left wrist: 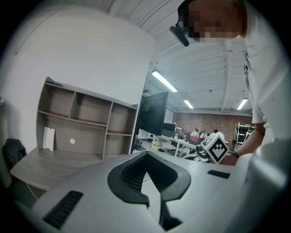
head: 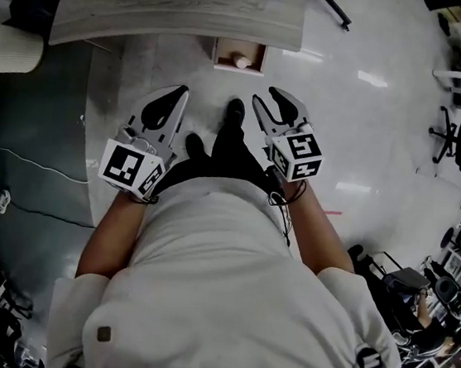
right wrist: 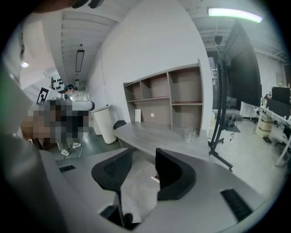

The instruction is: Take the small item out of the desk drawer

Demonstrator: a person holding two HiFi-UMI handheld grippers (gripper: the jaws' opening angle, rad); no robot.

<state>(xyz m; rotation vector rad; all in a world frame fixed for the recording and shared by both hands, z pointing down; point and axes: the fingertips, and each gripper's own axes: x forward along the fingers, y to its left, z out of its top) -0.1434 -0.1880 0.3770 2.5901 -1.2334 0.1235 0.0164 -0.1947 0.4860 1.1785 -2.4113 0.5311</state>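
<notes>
Head view: we look down on the open drawer [head: 220, 54] under the front edge of the worktop [head: 178, 2]. The item [head: 242, 61] is a small pale thing lying inside the drawer, towards its right half. It is too small for us to judge a long axis. The drawer lies ahead of both hands and between them. The right tongs [head: 268, 99] are nearer, with their tips a little right of the item and short of the drawer. The left tongs [head: 180, 92] are further off to the left. We judge the reach belongs to the right hand: forward and a touch leftward, then down into the drawer.

Left gripper view: the left tongs [left wrist: 146, 154] have their tips together with nothing between them. They point across the worktop towards the shelves, and neither the drawer nor the item shows here.

Right gripper view: the right tongs [right wrist: 144, 155] stand apart, about half open. They hold nothing and touch nothing. Between the pads we see bare floor and, low by the right pad, a pale sliver under the worktop's edge. We take it for the drawer front but cannot be sure. The item itself we cannot make out here, so the line-up rests on the head view.
</notes>
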